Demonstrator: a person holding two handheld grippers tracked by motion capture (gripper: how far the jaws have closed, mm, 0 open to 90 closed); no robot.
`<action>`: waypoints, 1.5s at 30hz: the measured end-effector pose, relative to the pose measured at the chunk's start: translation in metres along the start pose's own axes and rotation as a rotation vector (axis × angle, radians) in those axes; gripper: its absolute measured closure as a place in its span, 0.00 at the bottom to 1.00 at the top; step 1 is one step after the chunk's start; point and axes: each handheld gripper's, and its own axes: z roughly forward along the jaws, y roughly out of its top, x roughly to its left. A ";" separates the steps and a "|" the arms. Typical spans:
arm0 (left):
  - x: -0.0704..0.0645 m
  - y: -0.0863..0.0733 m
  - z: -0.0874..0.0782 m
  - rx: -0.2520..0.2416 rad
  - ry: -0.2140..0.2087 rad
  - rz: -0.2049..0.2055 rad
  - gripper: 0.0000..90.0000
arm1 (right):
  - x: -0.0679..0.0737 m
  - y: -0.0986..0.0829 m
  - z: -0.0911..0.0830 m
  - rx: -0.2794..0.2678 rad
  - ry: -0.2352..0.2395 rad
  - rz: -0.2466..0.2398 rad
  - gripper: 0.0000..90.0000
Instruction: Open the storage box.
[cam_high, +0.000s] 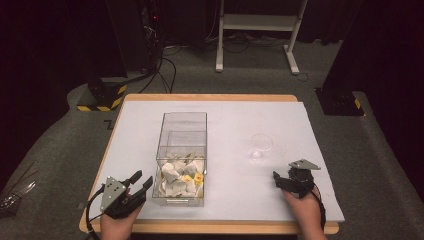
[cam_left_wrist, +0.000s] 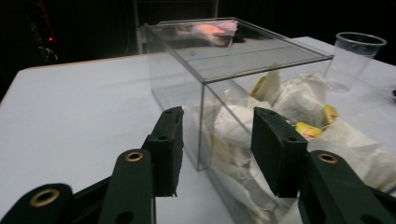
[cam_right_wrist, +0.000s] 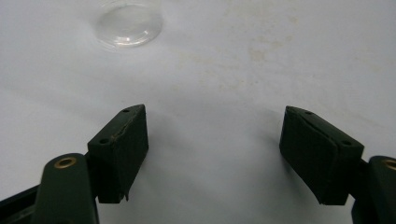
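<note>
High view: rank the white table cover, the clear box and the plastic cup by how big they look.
1. White table cover, by far the largest.
2. Clear box of tea bags.
3. Clear plastic cup, the smallest.

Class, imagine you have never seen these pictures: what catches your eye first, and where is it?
First, the clear plastic box in the middle of the white table, its near end heaped with white tea bags bearing yellow tags. Right of it stands an empty clear cup. At the near edge, the left gripper points at the box and the right gripper rests apart, both with jaws open.
</note>
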 end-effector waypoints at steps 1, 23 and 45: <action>0.003 0.000 0.001 0.008 0.006 -0.003 0.60 | 0.000 0.000 0.000 0.000 0.000 0.000 0.26; 0.034 0.000 0.041 0.161 0.014 -0.002 0.55 | 0.000 0.000 0.000 0.000 0.001 0.000 0.27; 0.057 -0.035 0.066 0.388 0.093 0.036 0.42 | 0.031 0.008 -0.017 -0.086 0.073 -0.082 0.40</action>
